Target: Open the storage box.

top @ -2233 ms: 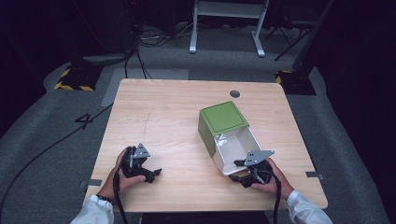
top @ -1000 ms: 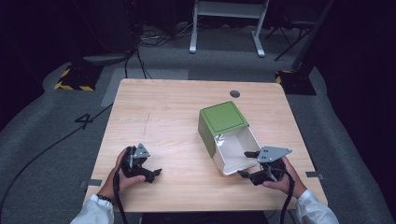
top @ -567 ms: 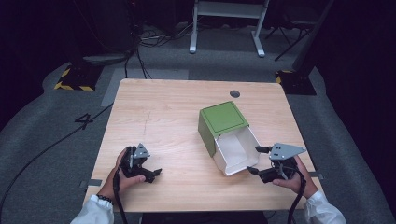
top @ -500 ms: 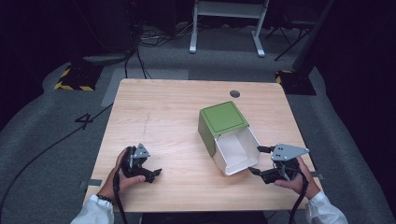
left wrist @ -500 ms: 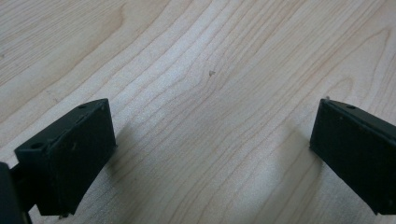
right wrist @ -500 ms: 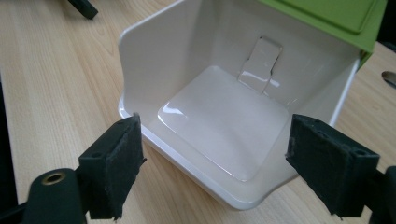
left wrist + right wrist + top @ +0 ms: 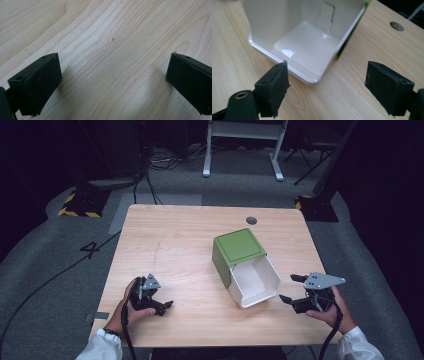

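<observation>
Fingers (image 7: 328, 87) apart, box (image 7: 304, 42) (top cropped) unheld

dark lab: hazard-taped floor (image 7: 80, 212), cables (image 7: 165, 162)

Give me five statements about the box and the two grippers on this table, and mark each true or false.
1. The green and white box lies on its side with its open end toward the person. True.
2. The right gripper clamps the box rim. False: its fingers stand open, apart from the box.
3. The left gripper is open over bare wood. True.
4. Something lies inside the box. False: its white inside is empty.
5. The box sits at the table's left edge. False: it sits right of the middle.
</observation>
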Tool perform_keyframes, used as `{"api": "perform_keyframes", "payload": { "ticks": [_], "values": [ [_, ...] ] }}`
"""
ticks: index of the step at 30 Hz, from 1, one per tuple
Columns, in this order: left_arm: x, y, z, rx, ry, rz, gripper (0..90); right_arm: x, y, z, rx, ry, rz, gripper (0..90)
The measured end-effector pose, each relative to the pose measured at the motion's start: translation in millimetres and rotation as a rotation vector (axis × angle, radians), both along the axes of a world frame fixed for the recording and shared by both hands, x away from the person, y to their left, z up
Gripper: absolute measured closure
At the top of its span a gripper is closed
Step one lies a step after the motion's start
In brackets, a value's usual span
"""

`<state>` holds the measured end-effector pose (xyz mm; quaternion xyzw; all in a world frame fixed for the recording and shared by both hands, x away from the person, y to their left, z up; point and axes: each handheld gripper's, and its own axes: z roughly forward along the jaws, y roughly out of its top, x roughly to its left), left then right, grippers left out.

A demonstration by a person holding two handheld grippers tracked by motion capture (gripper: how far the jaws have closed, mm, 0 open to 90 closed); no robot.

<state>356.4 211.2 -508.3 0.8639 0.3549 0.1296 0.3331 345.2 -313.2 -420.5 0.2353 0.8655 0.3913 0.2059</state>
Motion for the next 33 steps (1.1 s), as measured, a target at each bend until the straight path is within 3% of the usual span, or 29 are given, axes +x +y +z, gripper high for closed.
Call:
{"api": "perform_keyframes", "payload": {
  "ticks": [10,18,23,33],
  "values": [
    [0.1,0.0,0.0,0.0,0.0,-0.001,0.3,12.9,-33.9,-38.7,-0.034,0.089,-0.131,19.4],
    [0.1,0.0,0.0,0.0,0.0,-0.001,0.3,14.4,-54.6,-59.0,-0.002,0.147,-0.204,19.3],
    [0.0,0.0,0.0,0.0,0.0,0.0,0.3,11.1,-62.8,-65.3,0.02,0.159,-0.254,18.9],
    [0.0,0.0,0.0,0.0,0.0,0.0,0.3,3.2,-67.7,-83.8,0.029,0.182,-0.289,15.0]
  ]
}}
